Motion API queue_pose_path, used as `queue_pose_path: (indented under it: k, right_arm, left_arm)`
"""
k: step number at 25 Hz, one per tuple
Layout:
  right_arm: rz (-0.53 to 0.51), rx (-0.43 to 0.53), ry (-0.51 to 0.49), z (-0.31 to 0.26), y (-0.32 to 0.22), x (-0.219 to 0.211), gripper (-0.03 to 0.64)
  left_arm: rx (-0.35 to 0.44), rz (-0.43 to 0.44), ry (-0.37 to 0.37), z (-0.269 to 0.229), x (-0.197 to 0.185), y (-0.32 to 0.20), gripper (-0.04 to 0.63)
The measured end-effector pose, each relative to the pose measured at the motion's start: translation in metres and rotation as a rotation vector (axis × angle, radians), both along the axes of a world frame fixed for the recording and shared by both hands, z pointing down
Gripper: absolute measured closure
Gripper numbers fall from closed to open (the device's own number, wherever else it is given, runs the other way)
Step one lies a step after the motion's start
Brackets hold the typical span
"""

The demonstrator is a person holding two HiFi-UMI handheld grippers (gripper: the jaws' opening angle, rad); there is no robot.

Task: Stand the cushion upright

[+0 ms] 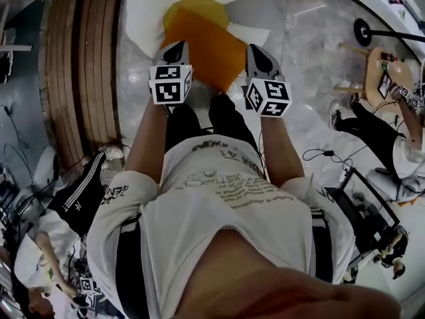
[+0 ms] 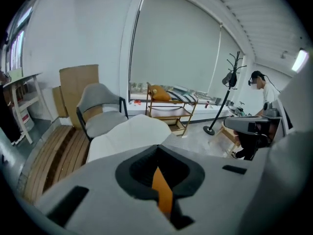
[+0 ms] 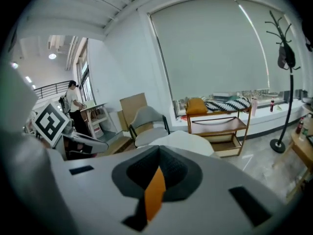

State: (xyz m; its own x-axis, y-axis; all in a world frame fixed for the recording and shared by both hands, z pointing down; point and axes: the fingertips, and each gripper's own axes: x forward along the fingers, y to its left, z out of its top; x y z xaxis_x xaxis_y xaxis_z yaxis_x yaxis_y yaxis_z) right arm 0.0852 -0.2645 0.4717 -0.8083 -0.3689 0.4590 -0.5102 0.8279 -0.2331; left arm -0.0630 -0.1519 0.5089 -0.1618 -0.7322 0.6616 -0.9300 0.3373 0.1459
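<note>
In the head view an orange cushion (image 1: 207, 45) hangs in front of me over a white padded seat (image 1: 149, 12). My left gripper (image 1: 176, 50) grips its left edge and my right gripper (image 1: 257, 53) its right edge. In the left gripper view the jaws of the left gripper (image 2: 157, 155) are shut with a strip of the orange cushion (image 2: 162, 190) pinched between the black pads. The right gripper view shows the same: the right gripper (image 3: 157, 155) is shut on a strip of the orange cushion (image 3: 155, 192). Most of the cushion is hidden in both gripper views.
A slatted wooden platform (image 1: 80, 65) runs along the left. A grey chair (image 2: 100, 111), cardboard sheets (image 2: 78, 84), a wooden shelf trolley (image 2: 171, 109) and a coat stand (image 2: 226, 94) stand near the window. People (image 1: 372, 128) stand close on both sides.
</note>
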Motion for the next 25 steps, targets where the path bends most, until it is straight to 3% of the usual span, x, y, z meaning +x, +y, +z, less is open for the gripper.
queue_pose_path:
  k: [3, 6, 11, 16, 21, 22, 23, 25]
  right_arm:
    - [0.024, -0.066, 0.038, 0.042, -0.003, -0.030, 0.589]
    - [0.027, -0.156, 0.075, 0.092, 0.010, -0.052, 0.589]
    - [-0.024, -0.237, 0.130, 0.183, 0.030, -0.042, 0.589]
    - [0.034, -0.333, 0.219, 0.261, 0.032, -0.028, 0.588]
    - [0.056, -0.394, 0.206, 0.321, 0.037, -0.021, 0.586]
    - [0.067, -0.407, 0.206, 0.334, 0.037, -0.019, 0.584]
    - [0.080, -0.425, 0.207, 0.347, 0.036, -0.017, 0.579]
    - [0.105, -0.469, 0.213, 0.375, 0.033, -0.010, 0.484]
  left_arm:
    - [-0.044, -0.048, 0.050, 0.037, -0.037, 0.010, 0.578]
    - [-0.118, -0.053, 0.031, 0.078, -0.066, 0.031, 0.578]
    - [-0.186, -0.026, 0.020, 0.158, -0.068, 0.047, 0.578]
    - [-0.206, 0.014, 0.038, 0.220, -0.093, 0.038, 0.578]
    - [-0.232, 0.031, 0.050, 0.285, -0.108, 0.035, 0.578]
    - [-0.241, 0.038, 0.062, 0.298, -0.110, 0.034, 0.534]
    - [-0.257, 0.047, 0.075, 0.311, -0.112, 0.034, 0.438]
    - [-0.296, 0.061, 0.092, 0.337, -0.113, 0.034, 0.423]
